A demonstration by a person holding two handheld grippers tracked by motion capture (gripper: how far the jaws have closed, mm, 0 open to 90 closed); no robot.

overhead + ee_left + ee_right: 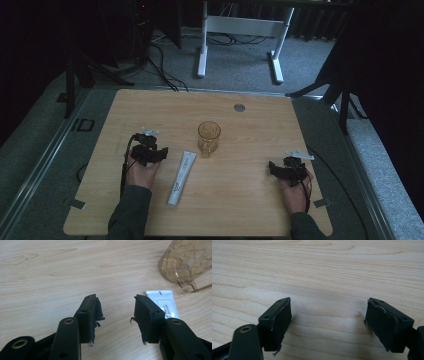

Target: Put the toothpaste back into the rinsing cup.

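An amber see-through cup (pixel 209 137) stands upright near the middle of the wooden table (pixel 250 120). A white tube (pixel 181 171) lies just in front of it, long axis running toward me. My left gripper (pixel 159 151) rests low at the left, just left of the tube's far end, jaws open with nothing between them. In the left gripper view the open gripper (pixel 115 305) looks over bare wood, with the tube's end (pixel 163 302) by the right jaw and the cup (pixel 186 263) beyond. My right gripper (pixel 274 166) sits at the right, open (pixel 328 307) over bare wood.
A small grey round cap (pixel 239 107) is set into the table near its far edge. Beyond the table stand a white desk frame (pixel 240 30) and cables on the grey floor. Dark stands flank both sides.
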